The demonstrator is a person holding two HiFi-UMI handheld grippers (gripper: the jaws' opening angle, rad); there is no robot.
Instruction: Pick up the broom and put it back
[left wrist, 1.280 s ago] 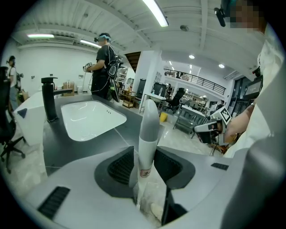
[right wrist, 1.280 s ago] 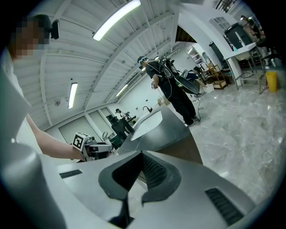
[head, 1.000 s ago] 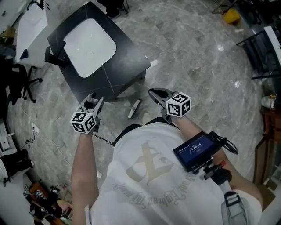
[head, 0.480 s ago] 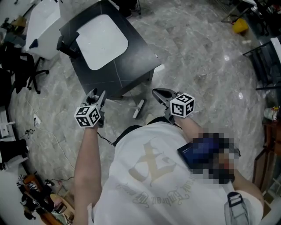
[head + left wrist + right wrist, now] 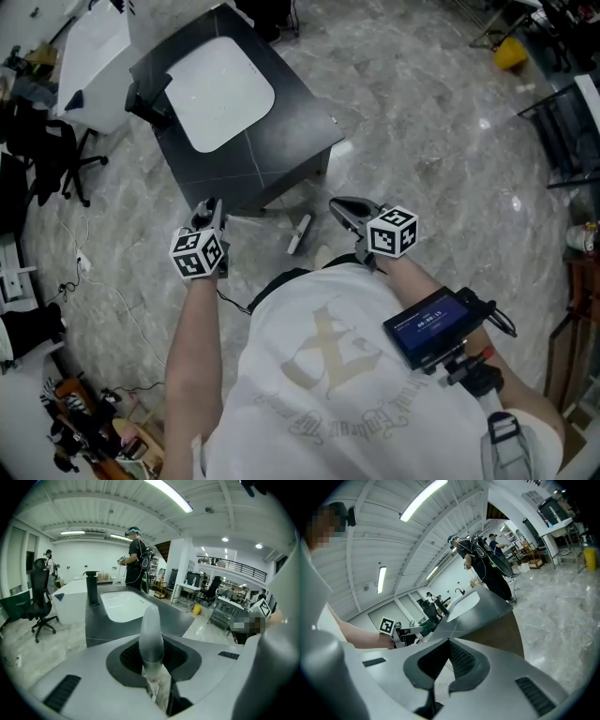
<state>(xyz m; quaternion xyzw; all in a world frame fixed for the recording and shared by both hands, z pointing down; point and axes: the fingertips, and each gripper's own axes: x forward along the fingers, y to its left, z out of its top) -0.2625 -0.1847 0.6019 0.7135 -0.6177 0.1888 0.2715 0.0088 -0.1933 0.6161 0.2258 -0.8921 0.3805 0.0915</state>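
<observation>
My left tongs [image 5: 208,210] have just been closing and now pinch a pale rounded tip [image 5: 151,629], likely the broom handle, ready to lift. My right tongs [image 5: 447,644] are pressed together, empty, alongside.

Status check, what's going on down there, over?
Left gripper jaws just closing on a pale rounded piece; right gripper shut, empty. Broom not identifiable. Dark table close ahead.
</observation>
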